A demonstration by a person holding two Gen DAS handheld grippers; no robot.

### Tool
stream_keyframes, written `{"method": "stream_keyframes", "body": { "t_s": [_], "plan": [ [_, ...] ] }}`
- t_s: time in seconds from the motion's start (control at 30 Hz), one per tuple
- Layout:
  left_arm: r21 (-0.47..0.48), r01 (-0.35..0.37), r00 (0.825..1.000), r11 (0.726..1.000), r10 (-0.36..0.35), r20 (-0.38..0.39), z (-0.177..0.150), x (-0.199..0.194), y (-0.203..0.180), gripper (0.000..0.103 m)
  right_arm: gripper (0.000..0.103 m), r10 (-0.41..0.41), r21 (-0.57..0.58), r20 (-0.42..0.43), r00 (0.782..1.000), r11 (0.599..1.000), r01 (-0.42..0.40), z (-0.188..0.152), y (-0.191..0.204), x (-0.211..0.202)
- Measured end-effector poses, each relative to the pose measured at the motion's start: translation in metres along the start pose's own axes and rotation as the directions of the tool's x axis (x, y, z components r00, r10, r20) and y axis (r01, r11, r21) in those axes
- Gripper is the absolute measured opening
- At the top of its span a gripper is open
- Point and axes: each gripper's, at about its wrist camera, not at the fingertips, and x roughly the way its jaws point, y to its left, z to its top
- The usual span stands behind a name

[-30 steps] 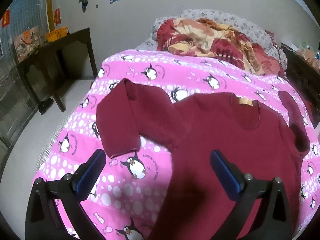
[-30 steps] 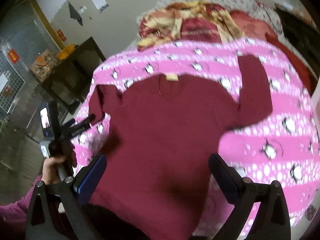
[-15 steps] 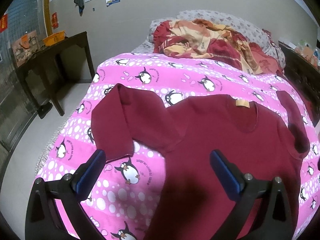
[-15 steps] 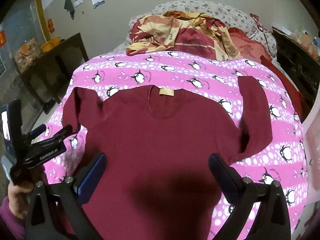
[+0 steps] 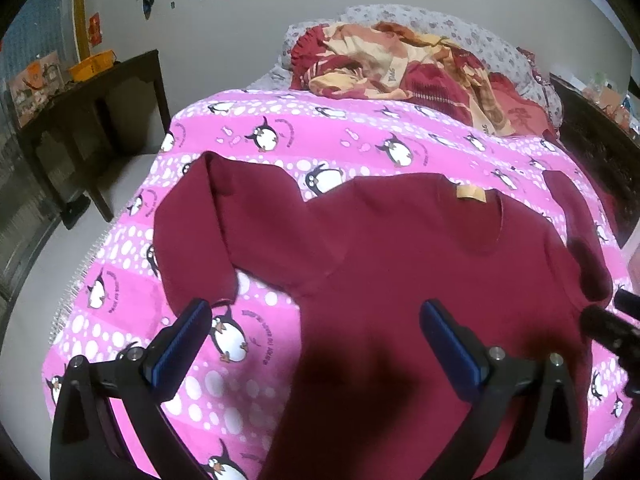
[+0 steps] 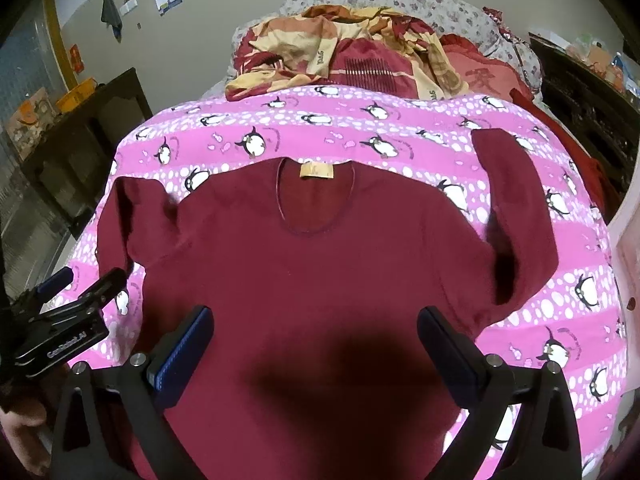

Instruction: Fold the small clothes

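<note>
While both views look along the bed, each is listed in turn.

Left wrist view
- Left gripper (image 5: 316,340): released, its blue-padded fingers (image 5: 182,346) spread wide and empty, hovering above the near part of the bed.
- Maroon sweater (image 5: 400,288): lies flat, front up, on the pink penguin blanket (image 5: 132,320), neck toward the head of the bed, hem toward the foot edge.
- Yellow neck label (image 5: 471,193): sits inside the collar.
- Left sleeve (image 5: 224,232): bent at the shoulder, cuff pointing back toward the foot edge, near the bed's left edge.
- Right sleeve (image 5: 568,216): reaches up toward the bed's right edge.
- Right gripper (image 5: 612,328): only a dark part shows at the right border; I cannot tell its state in this view.
- Crumpled red and yellow bedding (image 5: 408,68): heaped at the head of the bed.
- Dark desk (image 5: 92,92): stands off the bed's left side, against the wall.

Right wrist view
- Right gripper (image 6: 316,344): released, fingers wide apart and empty, over the sweater's (image 6: 320,272) lower body.
- Sweater's right sleeve (image 6: 516,208): angles up toward the head of the bed.
- Left gripper (image 6: 84,284): seen from the side at the bed's left edge, just beside the left cuff, held in a hand (image 6: 20,432).
</note>
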Motion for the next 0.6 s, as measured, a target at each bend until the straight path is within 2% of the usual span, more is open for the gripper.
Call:
{"method": "stream_keyframes", "body": {
  "t_s": [0.37,0.6],
  "plan": [
    [0.0,0.028,0.999,1.0,-0.028,-0.031,-0.004,0.009,-0.011,0.103,0.103,-0.055,-0.011,-0.017,0.998,0.998,0.055,0.0,0.003,0.023],
    [-0.006,0.023,0.999,1.0,-0.023,-0.045,-0.005,0.013,-0.01,0.103,0.103,-0.057,-0.03,-0.038,0.998,0.998,0.056,-0.003,0.009,0.029]
  ]
}}
